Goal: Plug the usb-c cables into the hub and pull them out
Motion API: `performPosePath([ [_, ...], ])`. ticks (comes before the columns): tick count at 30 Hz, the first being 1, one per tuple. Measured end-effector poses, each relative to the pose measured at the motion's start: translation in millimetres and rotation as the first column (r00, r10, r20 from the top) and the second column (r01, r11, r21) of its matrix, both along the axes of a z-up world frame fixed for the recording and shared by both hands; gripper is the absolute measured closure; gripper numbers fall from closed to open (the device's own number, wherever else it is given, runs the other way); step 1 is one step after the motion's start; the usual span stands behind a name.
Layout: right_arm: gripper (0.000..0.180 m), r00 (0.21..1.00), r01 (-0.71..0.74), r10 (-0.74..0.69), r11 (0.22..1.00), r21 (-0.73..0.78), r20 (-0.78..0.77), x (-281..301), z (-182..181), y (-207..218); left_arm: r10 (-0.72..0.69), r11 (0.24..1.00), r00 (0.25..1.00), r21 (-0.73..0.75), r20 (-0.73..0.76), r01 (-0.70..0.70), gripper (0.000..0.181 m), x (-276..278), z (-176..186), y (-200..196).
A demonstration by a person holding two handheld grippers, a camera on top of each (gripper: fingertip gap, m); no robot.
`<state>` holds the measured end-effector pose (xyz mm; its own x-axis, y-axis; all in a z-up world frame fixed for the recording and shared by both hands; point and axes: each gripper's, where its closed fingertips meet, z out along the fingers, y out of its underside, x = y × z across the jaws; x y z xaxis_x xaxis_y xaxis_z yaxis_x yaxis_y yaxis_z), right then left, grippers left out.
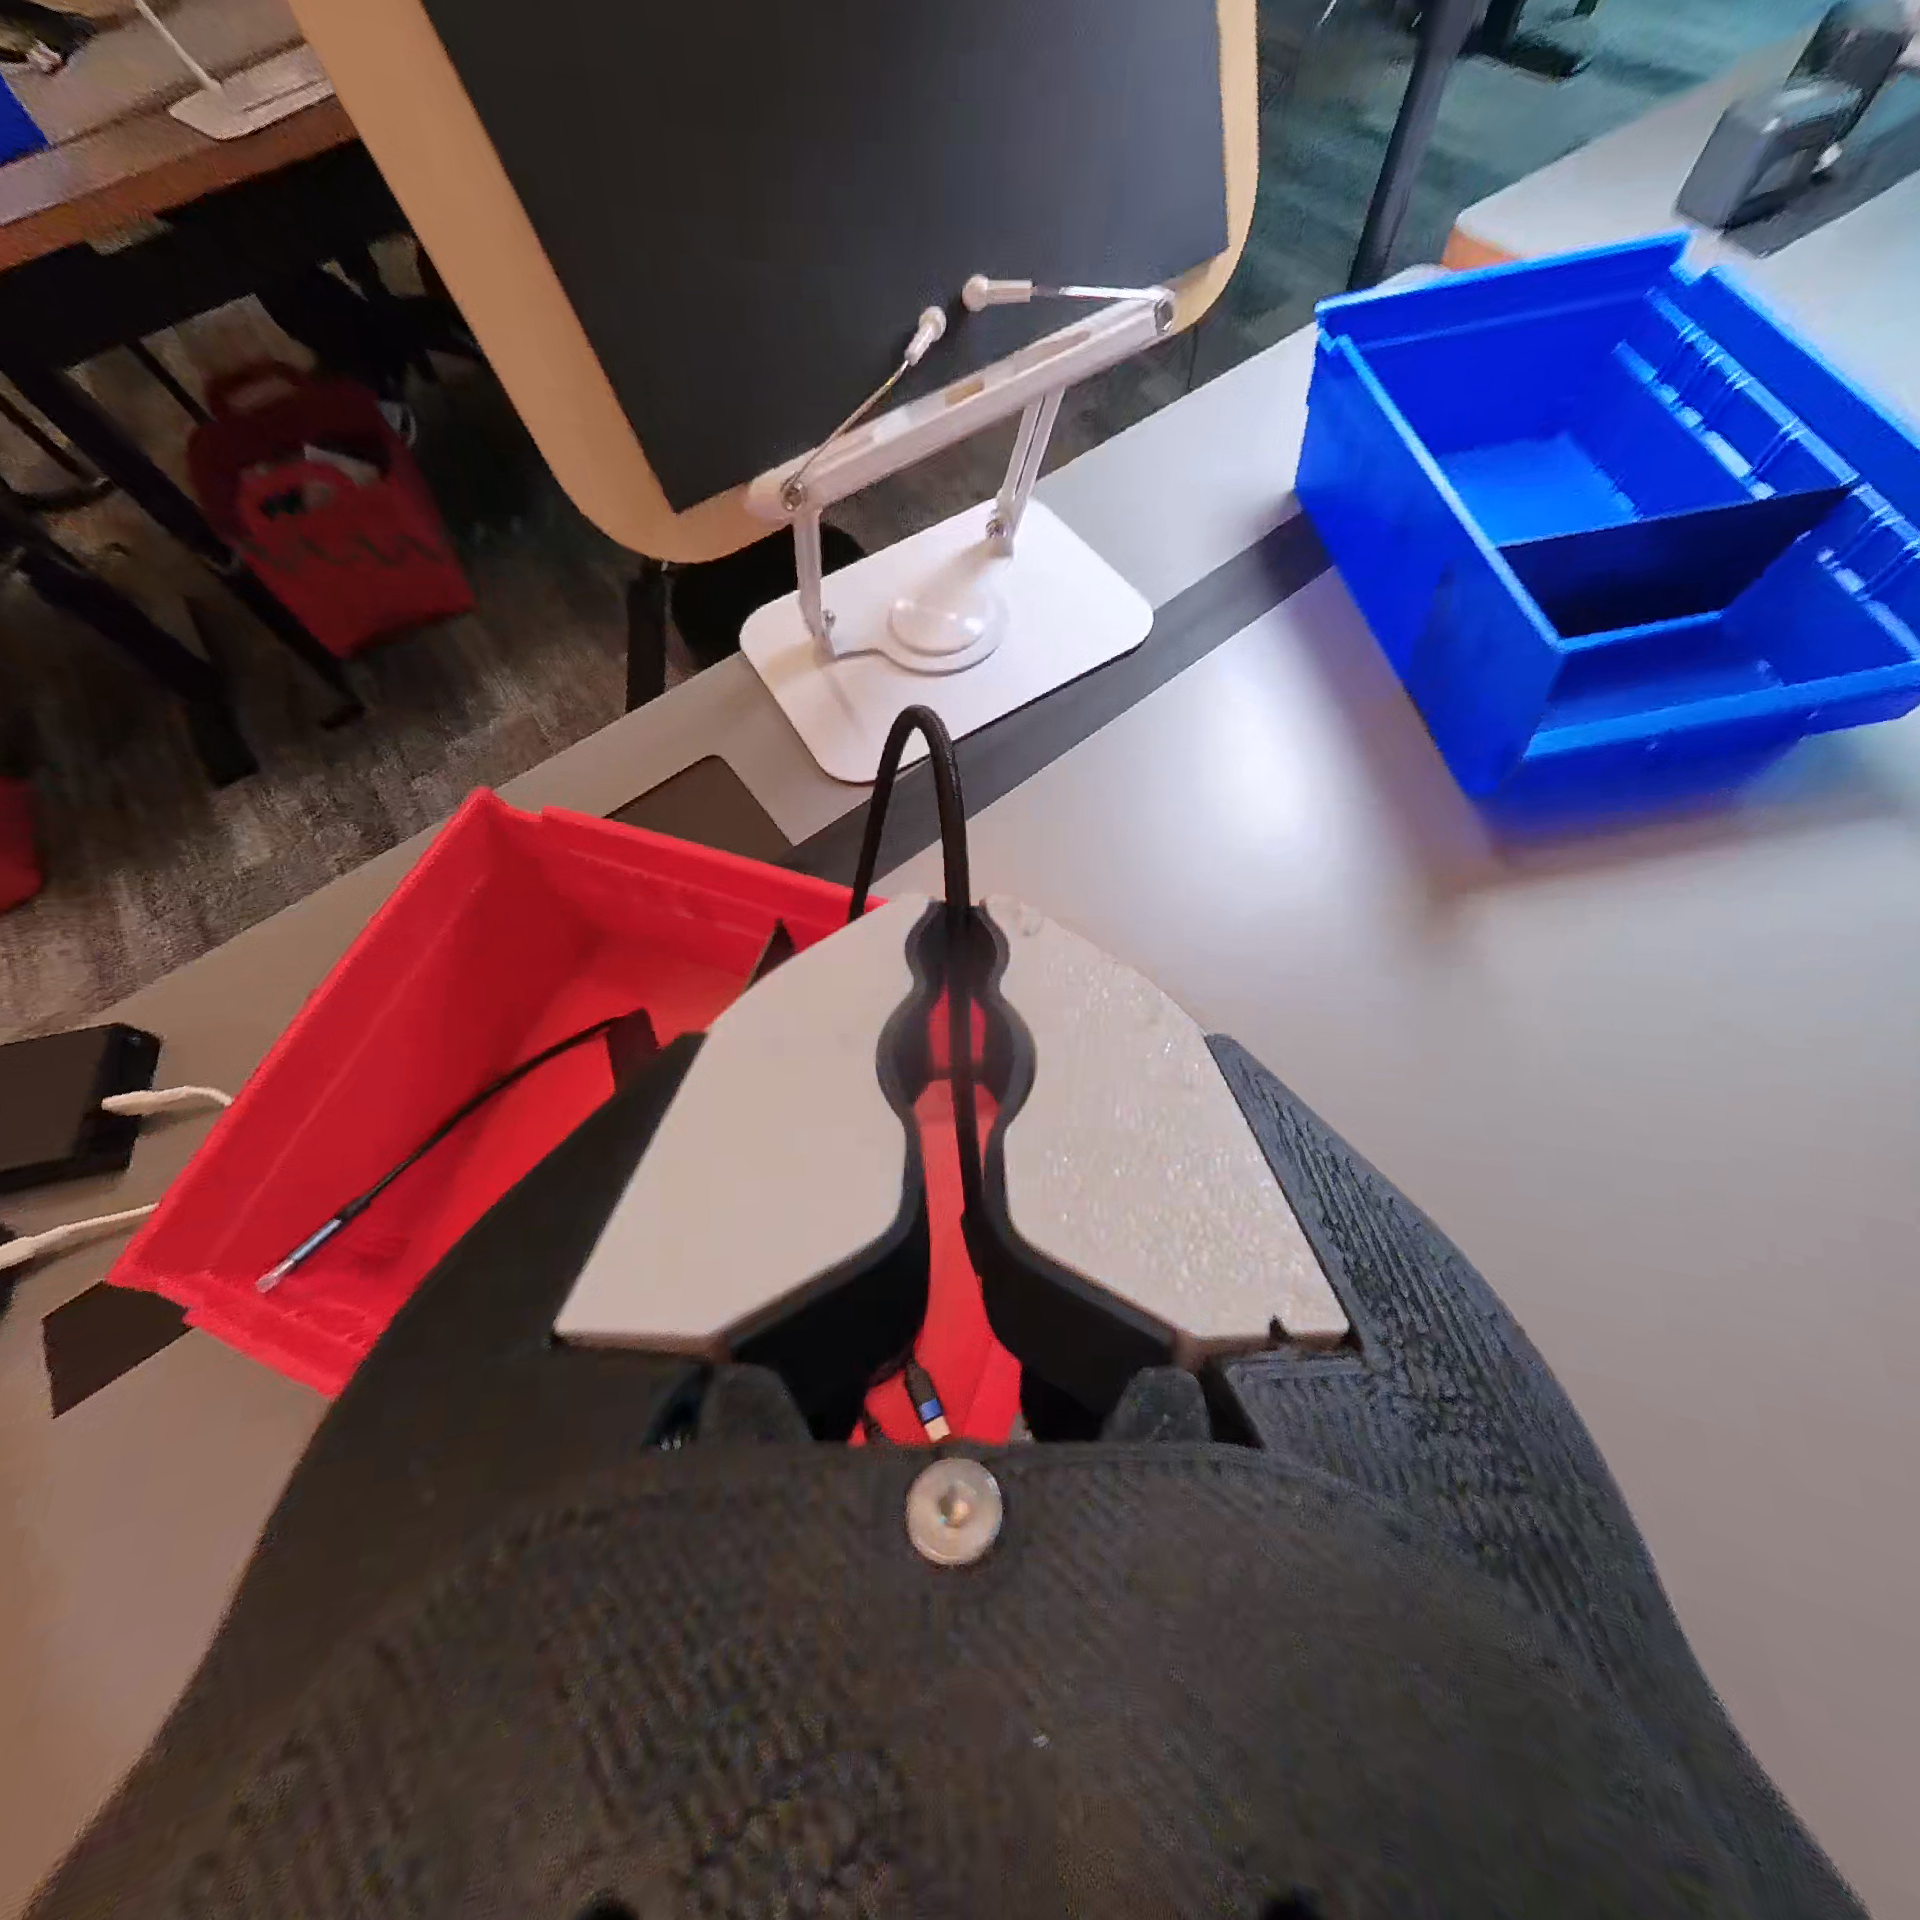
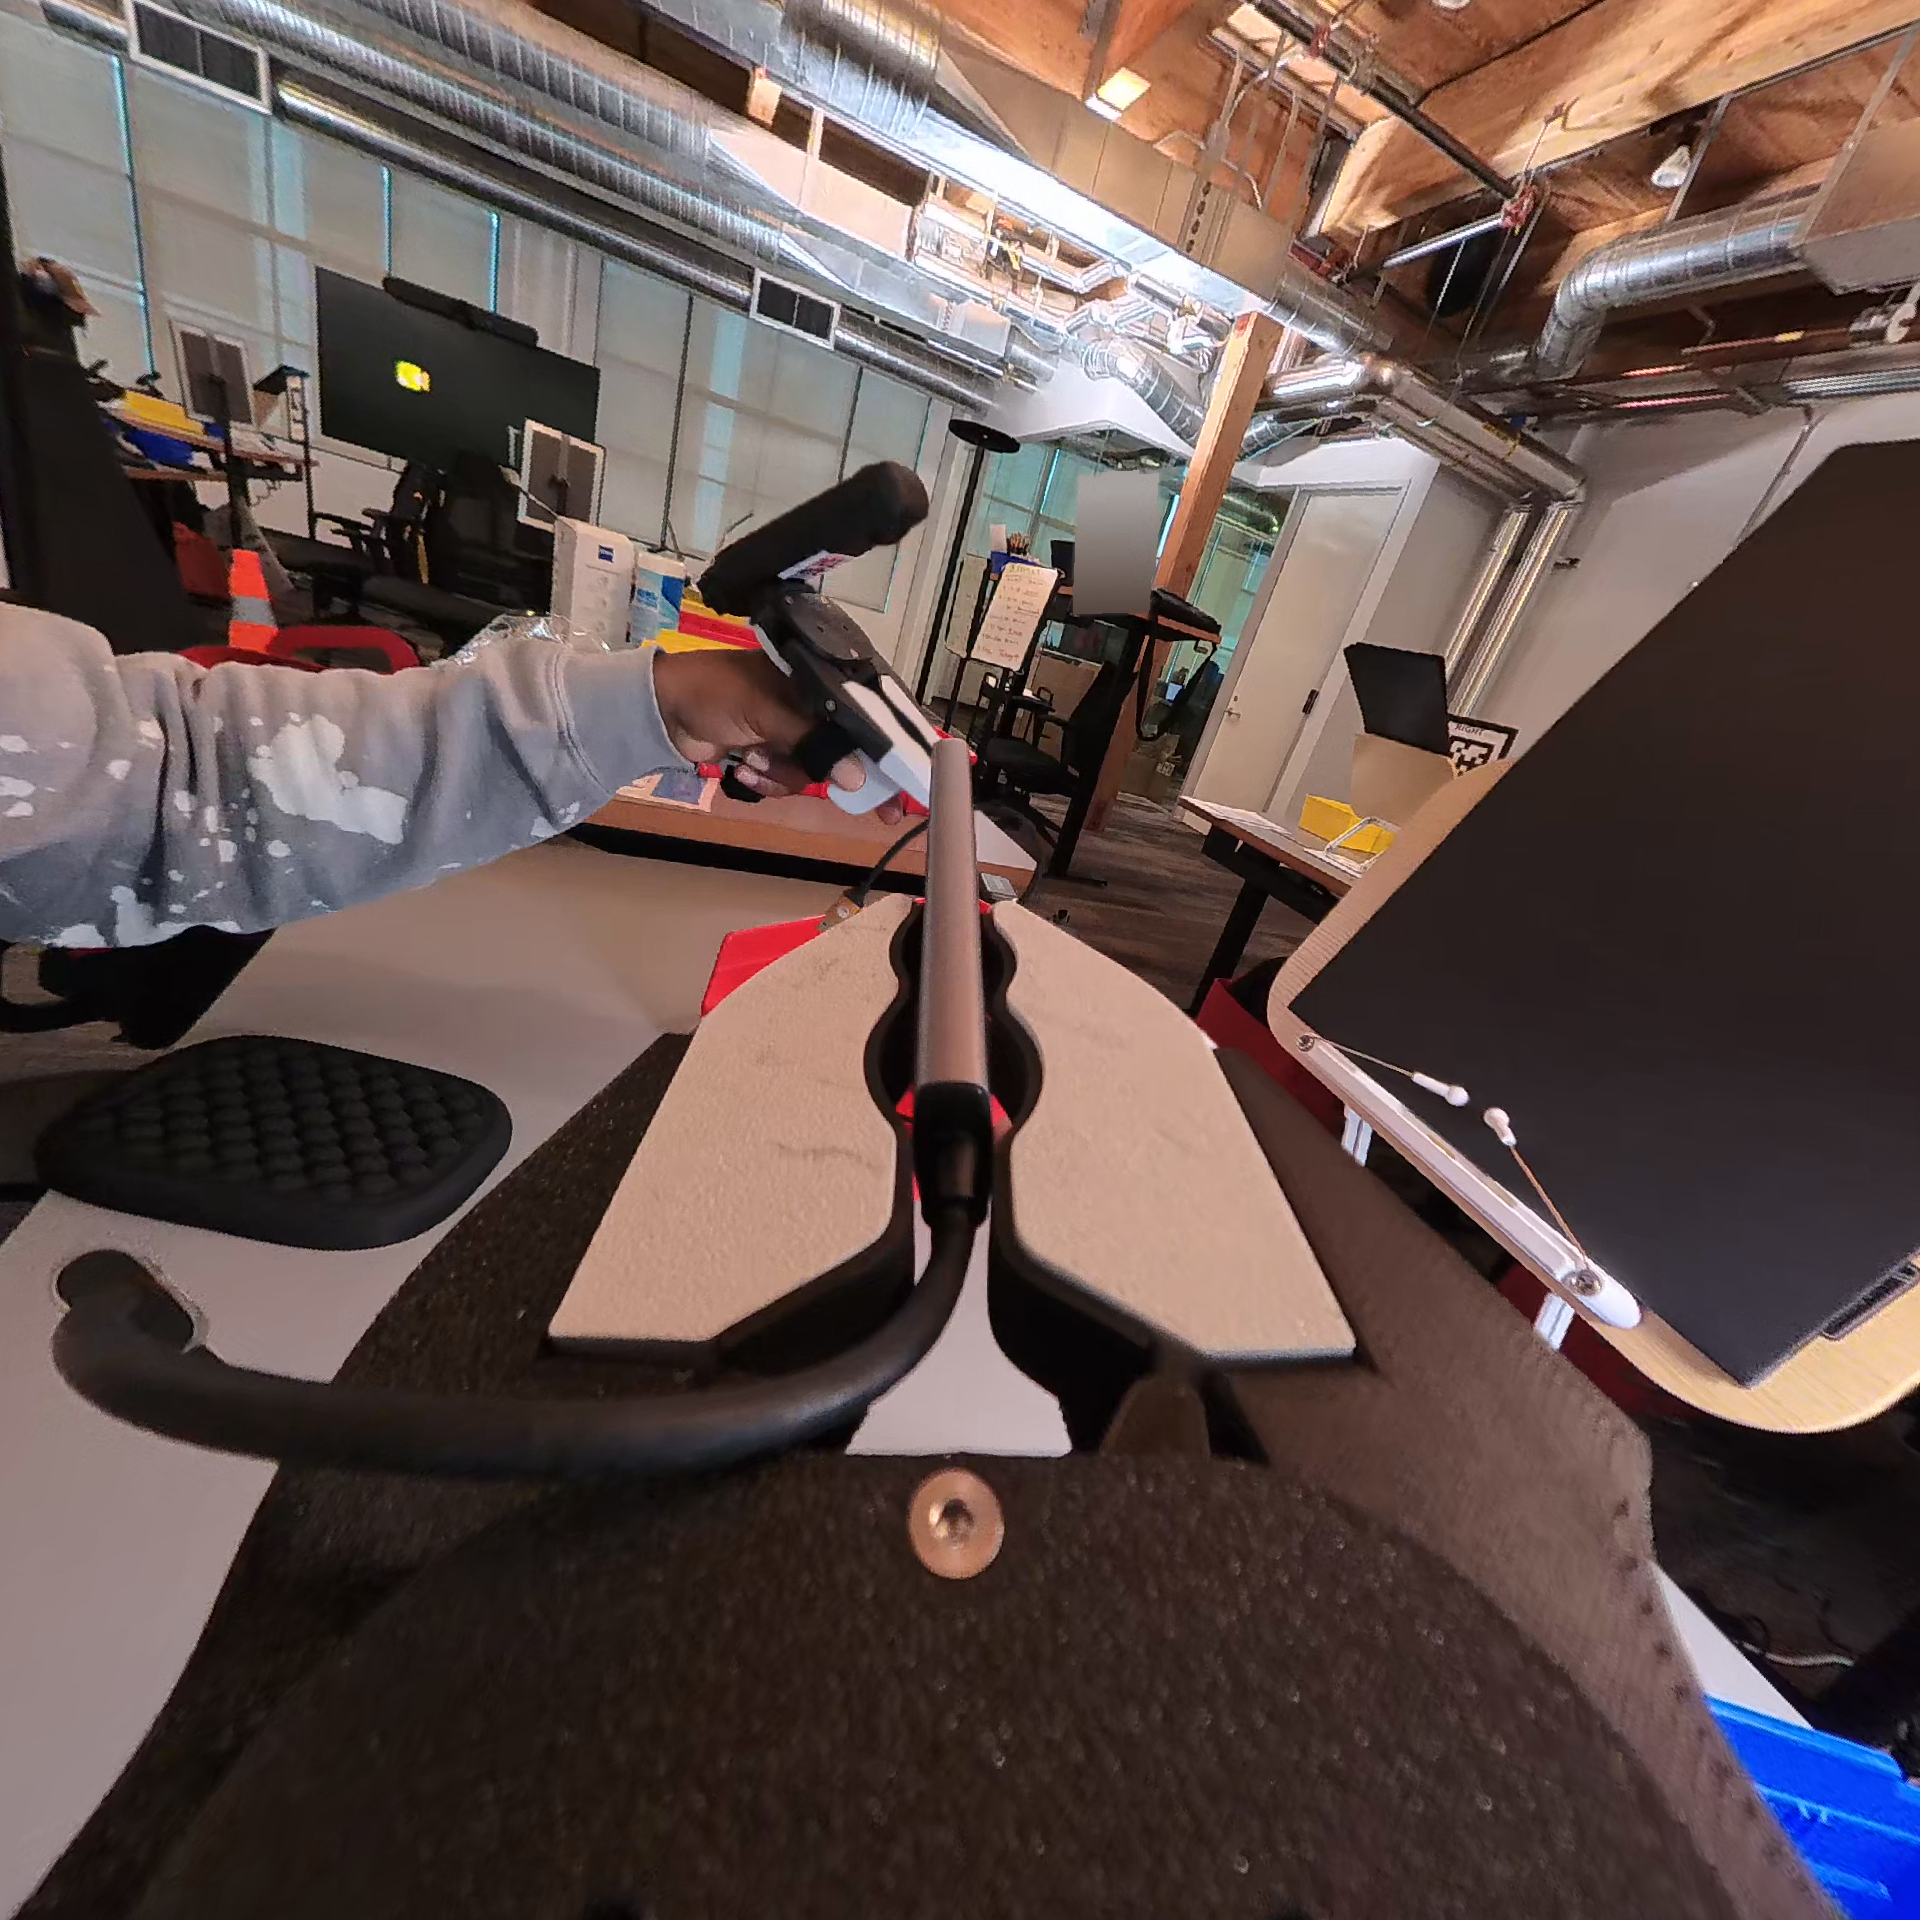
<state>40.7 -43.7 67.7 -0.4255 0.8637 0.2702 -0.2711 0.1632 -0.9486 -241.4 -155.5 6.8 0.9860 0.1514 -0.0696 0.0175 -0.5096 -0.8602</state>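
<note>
hub (image 2: 951, 935) lengthwise in right claw (image 2: 954, 920), pointing forward

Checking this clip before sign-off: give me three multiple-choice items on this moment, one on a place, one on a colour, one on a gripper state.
1. Where does the loose black cable with the bare plug lie?
A. in the red bin
B. in the blue bin
C. on the white stand

2. What colour is the bin with nothing seen in it?
A. yellow
B. blue
C. green

3. How is the right gripper?
A. wide open, holding nothing
B. shut on a sponge
C. shut on the grey hub

Answers:
1 A, the cable runs across the red bin's floor.
2 B, the blue bin shows only its own divider.
3 C, the slim grey hub sits clamped between the pads, its thick lead curling off left.
</note>
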Motion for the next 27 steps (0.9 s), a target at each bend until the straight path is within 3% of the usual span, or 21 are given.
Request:
performPosePath([
  [1,0.171,1.0,0.0,0.0,1.0,0.003,-0.002,0.6,0.5,-0.5,-0.013,1.0,1.0,0.019,0.024,0.013,0.177,3.7,2.7,-0.3],
  [5,0.171,1.0,0.0,0.0,1.0,0.0,-0.004,1.9,1.3,0.6,-0.129,0.988,0.978,0.1,0.162,0.114,0.177,30.9,4.9,0.5],
  [8,0.171,1.0,0.005,-0.005,1.0,-0.001,0.0,1.2,0.1,2.4,-0.277,0.957,0.913,0.177,0.3,0.232,0.176,65.9,-0.7,1.7],
  [13,0.171,1.0,0.003,-0.004,1.0,0.003,0.016,-1.2,-3.7,2.2,-0.477,0.879,0.678,0.298,0.559,0.372,0.177,139.4,-36.6,1.5],
  [16,0.171,1.0,0.004,-0.005,1.0,0.009,0.025,-1.8,-5.5,2.0,-0.511,0.857,0.528,0.352,0.678,0.377,0.177,174.2,-73.1,0.0],
  [18,0.171,1.0,0.002,-0.002,1.0,0.01,0.028,-1.8,-6.3,2.0,-0.493,0.866,0.484,0.354,0.724,0.352,0.177,183.9,-96.5,-1.1],
  [21,0.171,0.999,-0.004,0.004,1.0,0.01,0.038,-2.9,-8.6,1.9,-0.402,0.911,0.593,0.242,0.698,0.333,0.176,178.5,-137.4,-3.4],
  [23,0.171,0.999,-0.007,0.006,1.0,0.013,0.047,-4.6,-11.3,1.7,-0.347,0.931,0.704,0.133,0.62,0.341,0.176,169.9,-159.8,-8.1],
  [25,0.17,0.998,-0.01,0.01,1.0,0.016,0.058,-6.4,-14.0,1.2,-0.281,0.952,0.873,-0.002,0.399,0.307,0.17,149.9,-176.6,-11.9],
  [27,0.171,0.998,-0.018,0.017,1.0,0.015,0.066,-8.6,-16.6,0.3,-0.297,0.947,0.943,-0.079,0.148,0.311,0.163,142.2,-176.4,-12.7],
])
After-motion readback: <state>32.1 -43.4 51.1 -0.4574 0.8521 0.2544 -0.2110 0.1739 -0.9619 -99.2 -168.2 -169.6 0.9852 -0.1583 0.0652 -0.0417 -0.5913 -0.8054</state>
